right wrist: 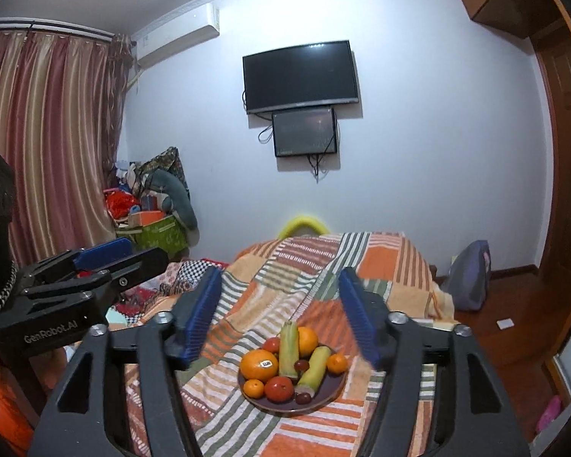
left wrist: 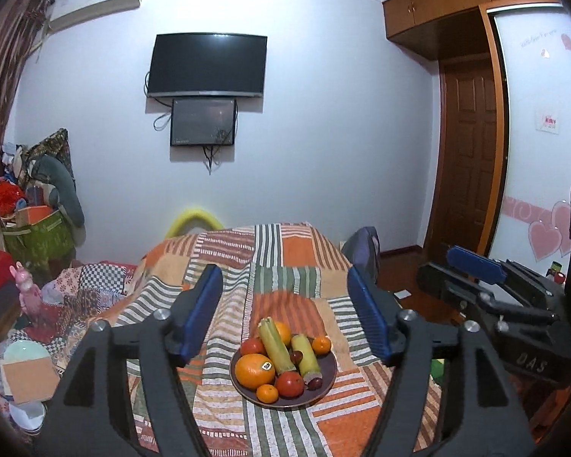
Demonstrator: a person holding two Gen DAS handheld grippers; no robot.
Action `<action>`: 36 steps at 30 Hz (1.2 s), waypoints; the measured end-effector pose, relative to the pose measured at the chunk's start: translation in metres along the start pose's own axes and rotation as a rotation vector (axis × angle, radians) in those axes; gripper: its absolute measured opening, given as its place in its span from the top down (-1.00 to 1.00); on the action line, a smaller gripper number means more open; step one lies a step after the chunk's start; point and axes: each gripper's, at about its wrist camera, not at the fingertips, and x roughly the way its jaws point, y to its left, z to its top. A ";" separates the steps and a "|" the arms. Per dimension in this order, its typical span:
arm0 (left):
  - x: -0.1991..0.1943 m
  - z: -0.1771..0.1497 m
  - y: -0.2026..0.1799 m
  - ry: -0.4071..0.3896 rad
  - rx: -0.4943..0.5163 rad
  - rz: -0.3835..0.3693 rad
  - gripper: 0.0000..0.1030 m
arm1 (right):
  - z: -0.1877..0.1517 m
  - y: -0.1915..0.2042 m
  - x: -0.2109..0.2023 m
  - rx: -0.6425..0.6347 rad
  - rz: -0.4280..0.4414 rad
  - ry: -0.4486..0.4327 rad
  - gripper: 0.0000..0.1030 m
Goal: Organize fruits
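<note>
A dark round plate [left wrist: 325, 384] [right wrist: 335, 390] sits on a striped patchwork cloth [left wrist: 285, 266] [right wrist: 323, 266]. It holds a big orange with a sticker [left wrist: 253, 371] [right wrist: 259, 363], a second orange [left wrist: 282, 332] [right wrist: 307, 341], small tangerines [left wrist: 267, 393] [right wrist: 254, 387], red tomatoes [left wrist: 289, 384] [right wrist: 279, 387], two green sugarcane pieces [left wrist: 276, 346] [right wrist: 288, 350] and dark red grapes [left wrist: 316, 382] [right wrist: 303, 398]. My left gripper [left wrist: 285, 312] is open and empty, above and short of the plate. My right gripper [right wrist: 279, 310] is open and empty, likewise held back from the plate.
The right gripper's body [left wrist: 514, 304] shows at the left view's right edge; the left gripper's body [right wrist: 57, 297] at the right view's left. Clutter and boxes [left wrist: 38, 228] lie left of the cloth. A bag [right wrist: 472, 274] and wooden floor are to the right.
</note>
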 end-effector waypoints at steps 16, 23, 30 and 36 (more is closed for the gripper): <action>-0.021 -0.003 0.003 -0.039 -0.015 0.032 -0.91 | -0.002 0.007 -0.015 -0.008 -0.079 -0.048 -1.00; -0.023 -0.005 0.005 -0.040 -0.014 0.035 -0.96 | -0.004 0.008 -0.020 -0.006 -0.083 -0.049 -1.00; -0.022 -0.006 0.006 -0.043 -0.011 0.036 -0.97 | -0.005 0.009 -0.021 -0.006 -0.087 -0.050 -1.00; -0.022 -0.007 0.005 -0.044 -0.007 0.037 -0.97 | -0.005 0.009 -0.023 -0.004 -0.091 -0.054 -1.00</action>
